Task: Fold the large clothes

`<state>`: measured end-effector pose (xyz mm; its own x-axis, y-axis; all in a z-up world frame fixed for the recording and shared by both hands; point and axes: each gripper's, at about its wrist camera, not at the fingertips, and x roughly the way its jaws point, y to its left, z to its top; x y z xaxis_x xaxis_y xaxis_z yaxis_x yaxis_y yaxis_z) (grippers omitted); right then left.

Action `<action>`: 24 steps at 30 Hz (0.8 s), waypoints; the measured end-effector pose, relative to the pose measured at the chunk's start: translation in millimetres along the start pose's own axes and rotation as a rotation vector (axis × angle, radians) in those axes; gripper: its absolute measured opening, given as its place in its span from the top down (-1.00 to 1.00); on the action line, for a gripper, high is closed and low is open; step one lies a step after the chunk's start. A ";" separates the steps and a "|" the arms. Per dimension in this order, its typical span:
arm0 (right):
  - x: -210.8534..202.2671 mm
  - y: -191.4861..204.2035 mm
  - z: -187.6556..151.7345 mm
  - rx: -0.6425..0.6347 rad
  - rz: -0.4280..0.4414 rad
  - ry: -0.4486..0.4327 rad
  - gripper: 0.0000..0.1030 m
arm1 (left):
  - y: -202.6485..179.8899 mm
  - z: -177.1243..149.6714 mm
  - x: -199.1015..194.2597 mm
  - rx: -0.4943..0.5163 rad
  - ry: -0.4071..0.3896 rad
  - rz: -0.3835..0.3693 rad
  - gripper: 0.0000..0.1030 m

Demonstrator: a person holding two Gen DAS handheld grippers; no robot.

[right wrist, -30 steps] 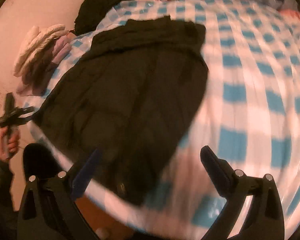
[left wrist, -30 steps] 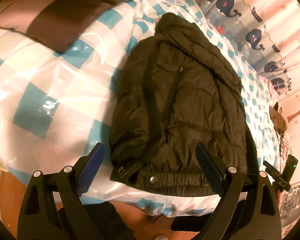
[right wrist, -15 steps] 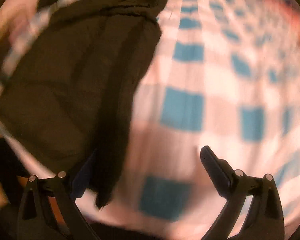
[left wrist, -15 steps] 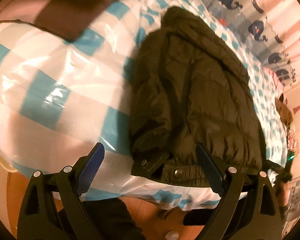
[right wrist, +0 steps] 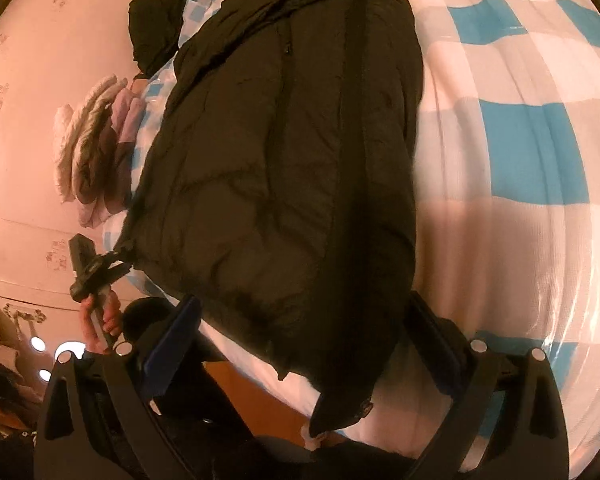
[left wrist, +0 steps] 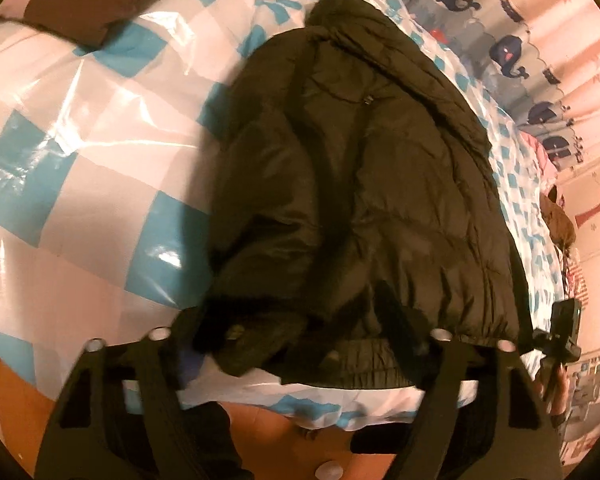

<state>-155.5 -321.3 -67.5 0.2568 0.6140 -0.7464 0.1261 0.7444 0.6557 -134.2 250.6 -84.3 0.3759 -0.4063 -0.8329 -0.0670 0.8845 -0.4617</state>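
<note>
Closing in on the near hem, the left gripper point(left wrist: 292, 332) has its jaws coming together around the bottom corner of a dark puffer jacket point(left wrist: 360, 184), the padded hem bunched between the two fingers at the bed's edge; whether the pads have bitten down on it yet I cannot tell. The right gripper point(right wrist: 300, 340) sits at the other end of that same hem with its fingers spread wide, the fabric lying between them but, as far as I can see, not pinched. In the right wrist view the left gripper shows at the jacket's far corner, a hand point(right wrist: 100, 320) wrapped round its handle.

The jacket lies flat on the bed, on a blue-and-white checked sheet point(left wrist: 80, 152) that looks to be covered with glossy clear plastic. It already reads as narrowed: the sides seem turned in, no sleeves stick out, and a long dark seam or fold line runs up its length toward the collar end point(left wrist: 340, 12) farthest from the grippers. So I'd judge the lengthwise folding done and the crosswise fold not yet begun. What is left, by my reckoning, is to grip both hem corners and carry the bottom up over the body toward the collar.

Farther off, a heap of pale and lilac clothes point(right wrist: 96, 140) rests by the wall, and a whale-print curtain point(left wrist: 512, 36) hangs beyond the bed.
</note>
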 end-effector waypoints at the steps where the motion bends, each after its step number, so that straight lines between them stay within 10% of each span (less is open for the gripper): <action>1: 0.7 -3.6 -1.2 0.013 0.020 -0.004 -0.86 | 2.4 0.3 -0.3 -0.008 0.001 0.000 -0.08; 7: -7.0 -16.7 -6.0 0.029 0.085 -0.032 -0.71 | 14.4 -1.2 1.3 -0.062 -0.005 -0.030 0.53; 8: -6.5 -17.7 -6.6 0.030 0.086 -0.035 -0.51 | 12.9 -1.3 1.9 -0.067 -0.007 -0.031 0.61; 9: -6.1 -19.9 -7.1 0.040 0.084 -0.041 0.25 | 12.1 -1.6 1.6 -0.070 -0.012 -0.032 0.64; 10: -6.3 -22.2 -7.9 0.043 0.082 -0.050 0.50 | 9.5 -2.6 1.2 -0.070 -0.016 -0.025 0.65; 24: -85.0 -3.5 -34.7 -0.042 0.336 -0.240 0.68 | -43.0 -6.6 -74.1 0.011 -0.113 -0.166 0.86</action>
<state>-211.0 -367.0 -10.2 0.4938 0.7499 -0.4402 -0.0411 0.5258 0.8496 -165.3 241.2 -4.7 0.4820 -0.5188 -0.7061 0.0144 0.8104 -0.5857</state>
